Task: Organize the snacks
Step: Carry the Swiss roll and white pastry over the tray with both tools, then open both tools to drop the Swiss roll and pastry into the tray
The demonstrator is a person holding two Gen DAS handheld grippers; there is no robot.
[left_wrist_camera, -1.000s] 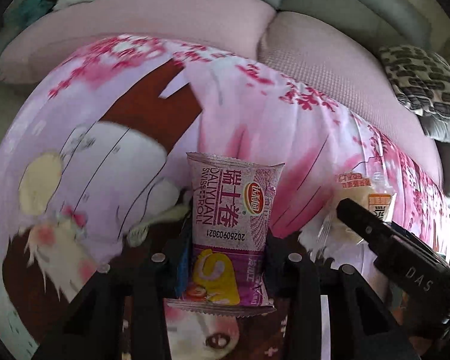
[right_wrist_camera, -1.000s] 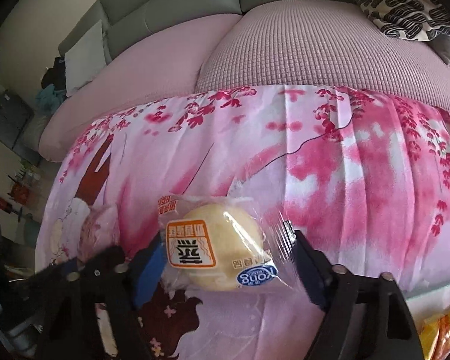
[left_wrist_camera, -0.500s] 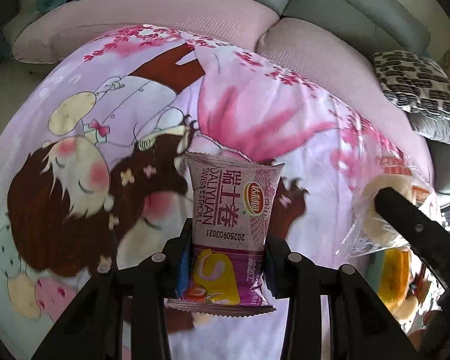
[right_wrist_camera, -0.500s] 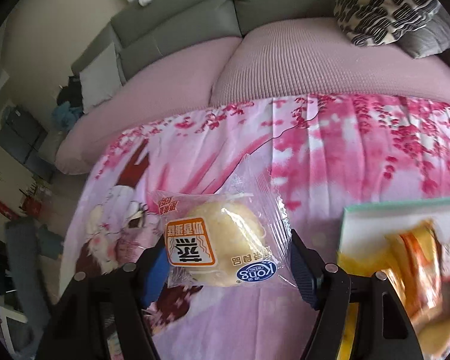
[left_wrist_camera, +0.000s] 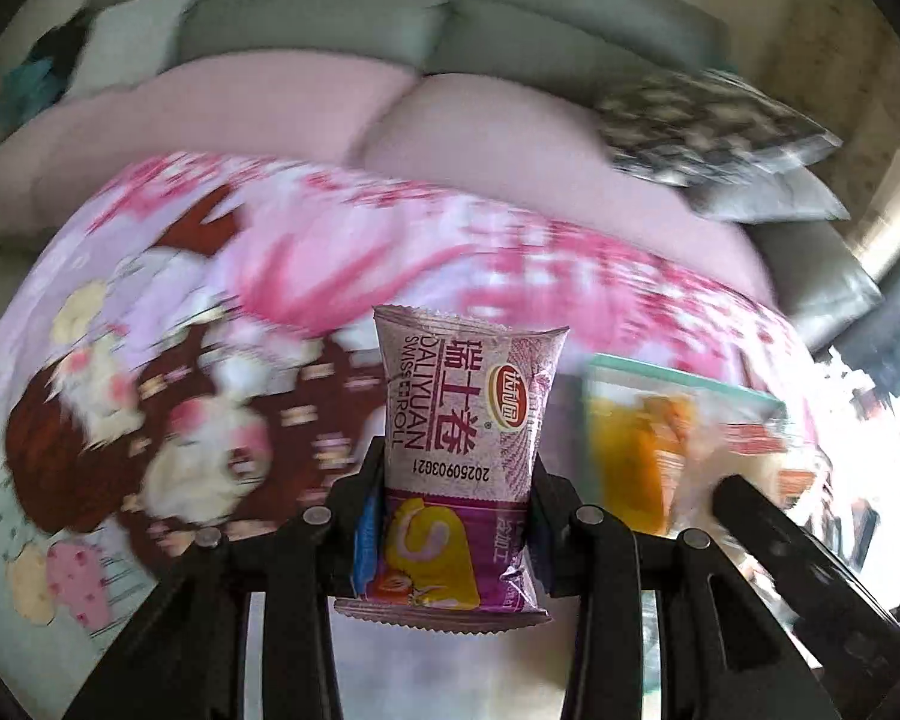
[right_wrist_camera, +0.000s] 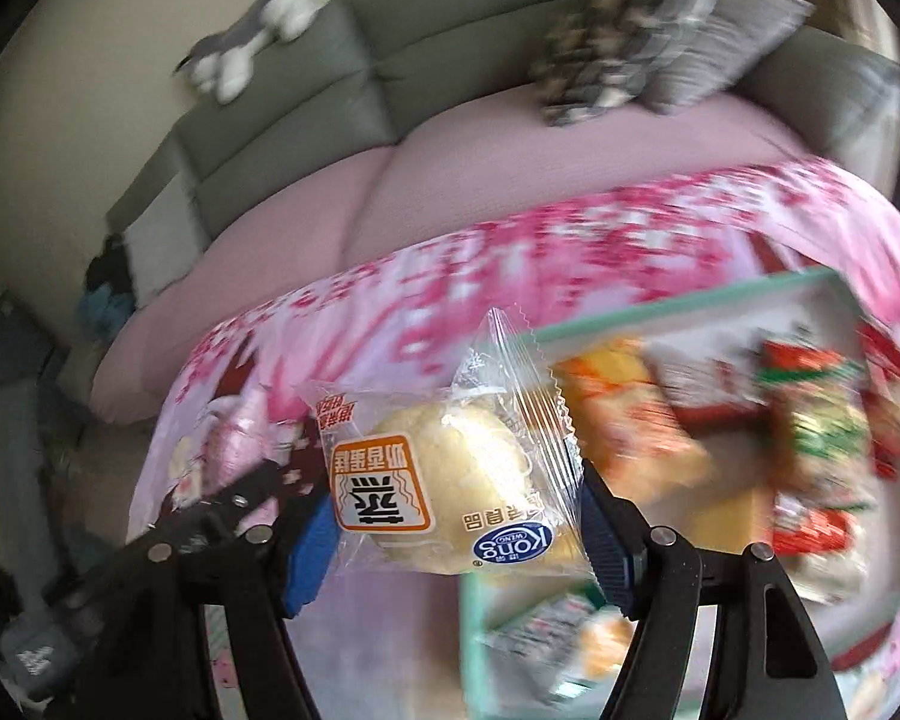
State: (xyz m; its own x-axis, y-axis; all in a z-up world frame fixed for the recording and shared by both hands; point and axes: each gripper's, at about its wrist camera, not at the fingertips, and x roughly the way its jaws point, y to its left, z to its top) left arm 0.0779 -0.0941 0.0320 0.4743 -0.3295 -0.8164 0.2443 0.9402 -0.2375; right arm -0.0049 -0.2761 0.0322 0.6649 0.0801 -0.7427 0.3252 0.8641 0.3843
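My left gripper is shut on a purple Swiss roll packet and holds it upright above the pink cartoon cloth. My right gripper is shut on a clear-wrapped yellow steamed cake, held in the air at the left edge of a teal-rimmed tray that holds several snack packets. The tray also shows at the right of the left wrist view, with the right gripper's black body in front of it.
A pink-covered sofa seat with grey back cushions lies behind the cloth. A patterned pillow sits at the right. A stuffed toy rests on the sofa back. Both views are motion-blurred.
Both grippers have swung to the right with their snacks. The tray with packets has come into both views, and the right gripper now hangs at its left edge.
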